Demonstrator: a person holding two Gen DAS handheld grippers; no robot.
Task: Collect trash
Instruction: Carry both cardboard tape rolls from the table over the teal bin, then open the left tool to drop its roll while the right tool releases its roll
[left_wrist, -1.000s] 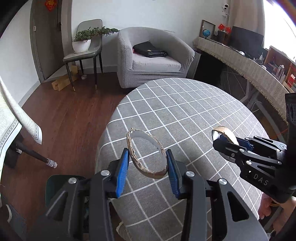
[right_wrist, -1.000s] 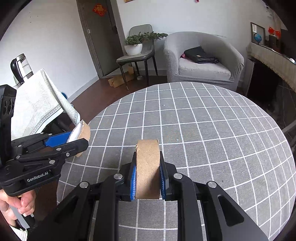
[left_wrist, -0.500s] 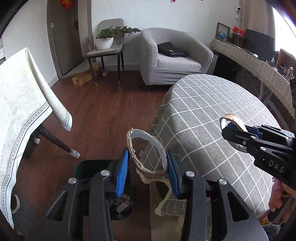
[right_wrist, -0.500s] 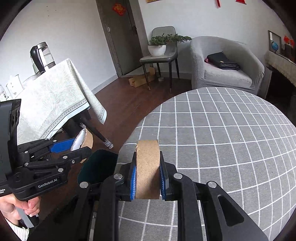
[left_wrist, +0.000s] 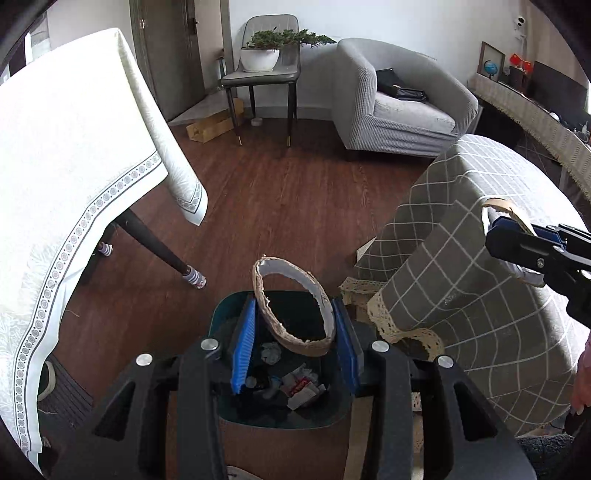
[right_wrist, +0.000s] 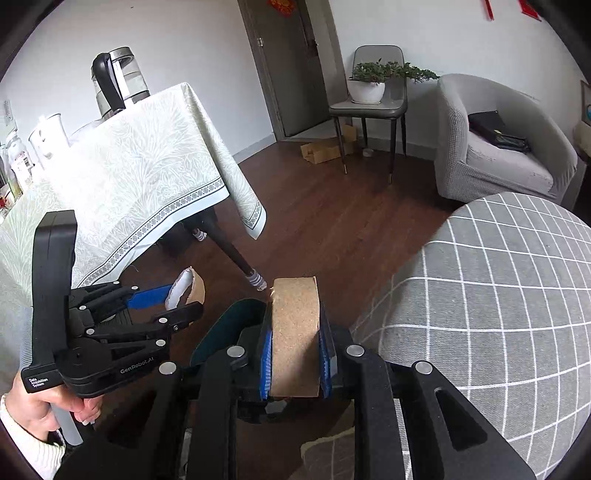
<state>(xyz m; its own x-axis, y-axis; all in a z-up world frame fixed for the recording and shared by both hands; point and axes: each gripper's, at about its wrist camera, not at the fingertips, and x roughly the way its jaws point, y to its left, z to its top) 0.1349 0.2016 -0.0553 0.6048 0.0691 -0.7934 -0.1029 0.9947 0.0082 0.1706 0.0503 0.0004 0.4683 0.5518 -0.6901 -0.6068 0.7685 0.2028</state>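
Observation:
My left gripper (left_wrist: 293, 325) is shut on a torn cardboard tape ring (left_wrist: 299, 341) and holds it right above a dark green trash bin (left_wrist: 225, 314) that has crumpled paper and wrappers inside. My right gripper (right_wrist: 294, 339) is shut on a second brown cardboard ring (right_wrist: 294, 332), held over the bin's edge (right_wrist: 225, 328) beside the round table. The right gripper also shows at the right of the left wrist view (left_wrist: 517, 236), and the left gripper with its ring shows in the right wrist view (right_wrist: 173, 299).
A round table with a grey checked cloth (left_wrist: 498, 258) stands right of the bin. A table with a white patterned cloth (left_wrist: 74, 166) and dark legs stands to the left. A grey armchair (left_wrist: 399, 107) and a chair with a potted plant (left_wrist: 262, 62) stand behind on the wooden floor.
Both grippers have swung left off the round table with their rings. The left one now hangs over the open bin, and the right one has come to the bin's edge.

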